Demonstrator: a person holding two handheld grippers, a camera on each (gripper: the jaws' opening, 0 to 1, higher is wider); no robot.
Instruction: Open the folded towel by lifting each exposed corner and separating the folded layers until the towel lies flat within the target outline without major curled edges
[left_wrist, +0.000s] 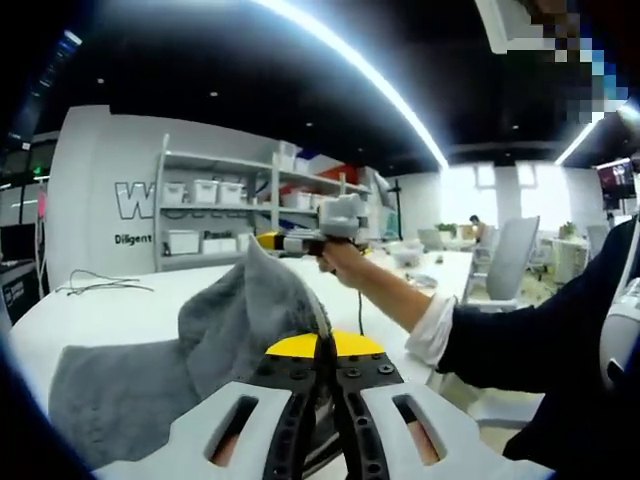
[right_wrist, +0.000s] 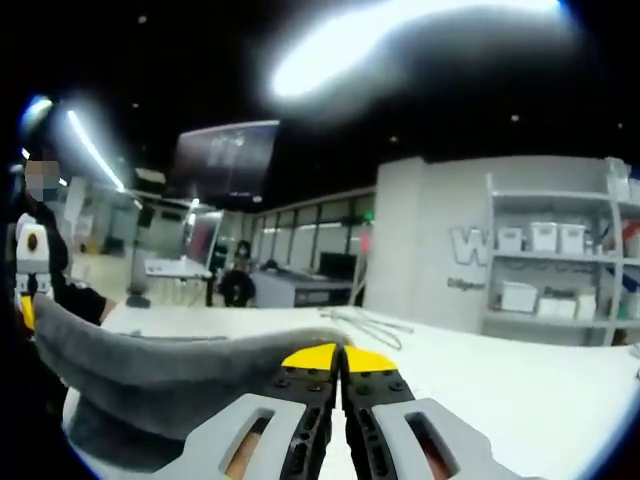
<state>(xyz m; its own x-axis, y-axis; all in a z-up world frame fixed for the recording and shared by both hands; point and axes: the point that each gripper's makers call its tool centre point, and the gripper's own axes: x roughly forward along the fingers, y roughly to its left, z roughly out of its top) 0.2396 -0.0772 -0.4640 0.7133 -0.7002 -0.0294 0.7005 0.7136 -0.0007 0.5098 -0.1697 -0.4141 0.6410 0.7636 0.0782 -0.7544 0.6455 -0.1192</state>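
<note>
A: Nearest in the left gripper view?
B: The left gripper (left_wrist: 325, 352), its jaws pressed together on the towel's (left_wrist: 160, 375) edge, grey cloth rising out of the pinch.

A: And the towel itself?
B: Part of it lies on the white table (left_wrist: 120, 315) to the left; a fold climbs up to a peak farther off, where the right gripper (left_wrist: 272, 241) meets it in a person's hand (left_wrist: 345, 260). From this view I cannot tell how those far jaws stand.

A: The right gripper view settles that?
B: Yes. There the right gripper (right_wrist: 340, 358) has its jaws together on the towel (right_wrist: 170, 372), which stretches left as a thick grey band, lifted off the table (right_wrist: 500, 395).

A: Farther back?
B: A cable (right_wrist: 365, 322) lies on the table beyond the jaws. Behind it, white shelves (right_wrist: 555, 255) with bins stand on the right against a wall bearing large letters.
</note>
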